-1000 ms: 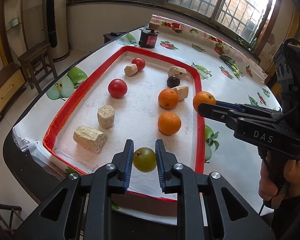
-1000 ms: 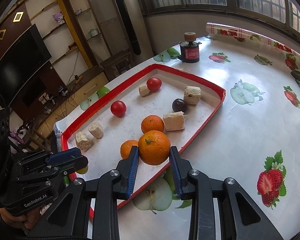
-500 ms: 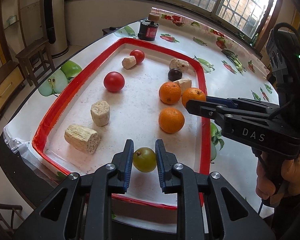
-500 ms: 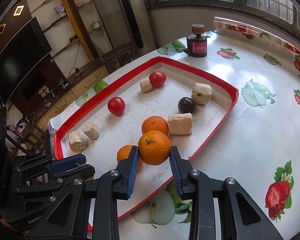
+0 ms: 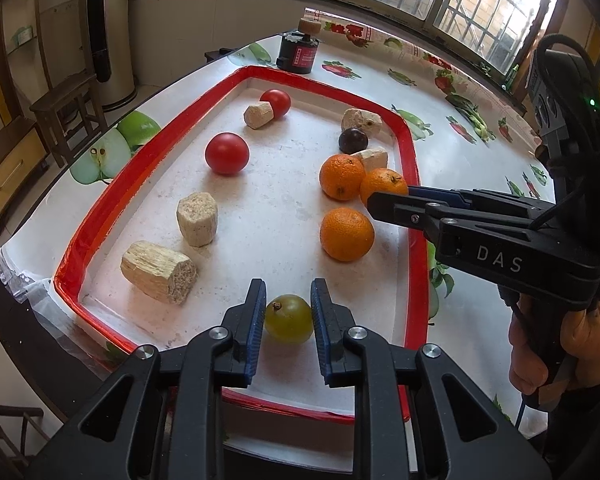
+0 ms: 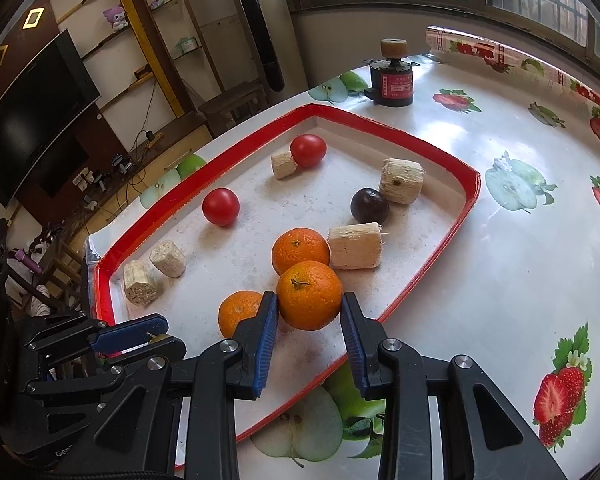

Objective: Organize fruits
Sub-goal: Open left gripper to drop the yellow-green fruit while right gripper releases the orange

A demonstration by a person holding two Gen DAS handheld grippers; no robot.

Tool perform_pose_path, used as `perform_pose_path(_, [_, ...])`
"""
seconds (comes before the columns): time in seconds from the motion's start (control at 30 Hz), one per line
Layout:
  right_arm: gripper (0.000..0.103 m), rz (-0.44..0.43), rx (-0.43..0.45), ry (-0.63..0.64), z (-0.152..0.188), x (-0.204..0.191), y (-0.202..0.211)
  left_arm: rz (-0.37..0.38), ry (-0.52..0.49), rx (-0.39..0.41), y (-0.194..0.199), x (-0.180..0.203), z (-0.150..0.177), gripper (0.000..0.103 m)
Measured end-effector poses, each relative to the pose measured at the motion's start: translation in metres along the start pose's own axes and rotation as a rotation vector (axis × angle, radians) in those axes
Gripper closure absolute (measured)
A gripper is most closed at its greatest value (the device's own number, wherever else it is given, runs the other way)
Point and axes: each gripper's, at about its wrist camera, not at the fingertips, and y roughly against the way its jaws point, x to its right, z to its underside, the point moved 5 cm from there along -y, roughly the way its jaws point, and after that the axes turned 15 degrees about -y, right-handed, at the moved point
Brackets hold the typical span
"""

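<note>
A red-rimmed white tray [image 5: 236, 92] [image 6: 428, 272] holds the fruit. My left gripper [image 5: 288, 320] is shut on a green grape [image 5: 289, 319] over the tray's near end. My right gripper [image 6: 309, 320] is shut on an orange [image 6: 309, 294] [image 5: 382, 186], held just inside the tray's right rim beside two other oranges [image 6: 300, 250] [image 6: 238, 312] [image 5: 346, 234]. Two red tomatoes [image 5: 226, 153] [image 5: 276, 102] and a dark plum [image 5: 353, 140] also lie in the tray.
Several pale wooden chunks [image 5: 158, 272] [image 5: 197, 219] [image 6: 355, 246] lie among the fruit. A black and red jar [image 5: 298, 50] [image 6: 392, 76] stands beyond the tray's far end. The table has a fruit-print cloth; its edge drops off on the left.
My right gripper has carried its orange from over the tray's right rim further in, close to the other oranges. My left gripper still holds the grape and has shifted slightly forward.
</note>
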Motion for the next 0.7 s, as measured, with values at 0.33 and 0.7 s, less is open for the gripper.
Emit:
perform_pose_path(0.33, [0.059,-0.013,0.025,0.003,-0.001,-0.002,0.011,-0.019,0.02,-0.011,-0.001,-0.001,0.004,0.051])
perform_pose_path(0.7, [0.051,-0.038,0.075,0.018,0.004,0.005,0.046,-0.05,-0.024,0.017,0.019,0.008,0.01,0.051])
